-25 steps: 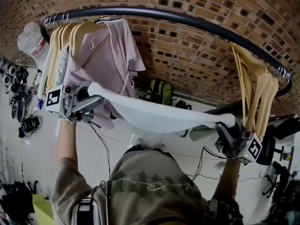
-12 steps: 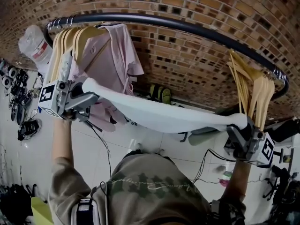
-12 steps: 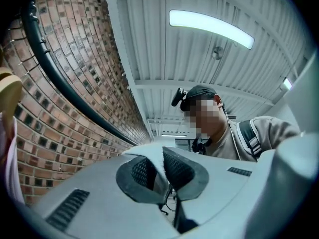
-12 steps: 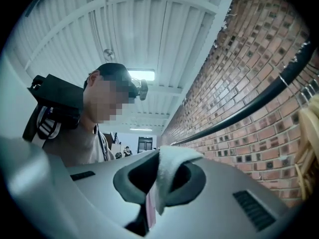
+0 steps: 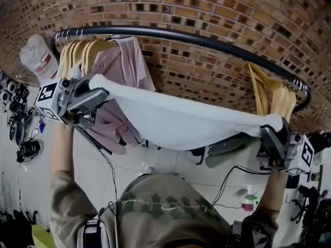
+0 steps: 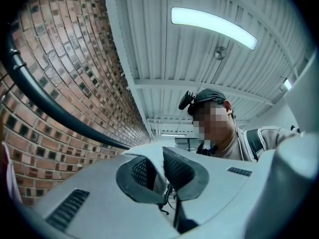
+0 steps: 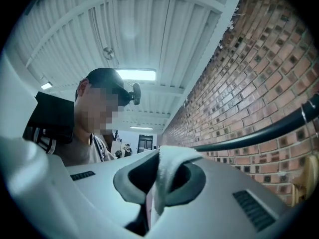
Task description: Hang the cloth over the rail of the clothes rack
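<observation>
White cloth [image 5: 181, 122] stretched wide, sagging slightly, just below dark rail [image 5: 207, 37], not yet draped over it. Left gripper [image 5: 98, 91] clamped tight on one end, right gripper [image 5: 270, 130] likewise on the other. Wooden hangers [image 5: 266, 84] and pink shirt [image 5: 121, 68] on rail; brick wall [image 5: 207, 4] behind.

A brick wall [image 5: 207, 61] fills the view ahead of me. To my left, a pink garment [image 5: 126, 66] hangs among a bunch of wooden hangers [image 5: 77, 50], with a clear bottle with a red label [image 5: 39, 56] just beyond them. Bare hangers [image 5: 282, 99] hang to my right. Black cables [image 5: 227, 175] trail over the white floor [image 5: 85, 164]. Overhead glows a long ceiling light [image 6: 214, 26].
</observation>
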Demonstrator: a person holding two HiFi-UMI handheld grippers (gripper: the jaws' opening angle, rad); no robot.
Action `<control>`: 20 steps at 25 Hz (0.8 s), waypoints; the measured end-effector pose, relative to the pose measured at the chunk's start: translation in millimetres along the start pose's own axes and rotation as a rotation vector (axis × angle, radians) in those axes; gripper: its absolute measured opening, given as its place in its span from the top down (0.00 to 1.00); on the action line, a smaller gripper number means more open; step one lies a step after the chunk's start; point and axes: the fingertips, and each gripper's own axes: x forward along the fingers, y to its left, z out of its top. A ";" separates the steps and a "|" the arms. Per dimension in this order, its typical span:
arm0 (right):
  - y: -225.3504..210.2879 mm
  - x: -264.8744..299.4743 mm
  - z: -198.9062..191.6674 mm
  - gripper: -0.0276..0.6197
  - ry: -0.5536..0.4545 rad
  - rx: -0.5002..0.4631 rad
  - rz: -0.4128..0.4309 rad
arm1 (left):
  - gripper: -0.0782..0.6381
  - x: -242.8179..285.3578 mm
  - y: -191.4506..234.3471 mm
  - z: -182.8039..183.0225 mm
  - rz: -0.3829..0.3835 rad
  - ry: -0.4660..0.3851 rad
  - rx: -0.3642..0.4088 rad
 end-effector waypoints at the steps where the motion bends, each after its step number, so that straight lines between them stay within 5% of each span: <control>1: -2.9 -0.2 3.9 0.93 0.000 -0.003 0.005 | 0.87 1.5 1.5 5.3 -0.014 -0.009 -0.003; 20: -58.8 15.0 78.2 0.93 -0.026 -0.078 0.072 | 0.87 36.0 52.6 82.5 -0.036 0.043 0.052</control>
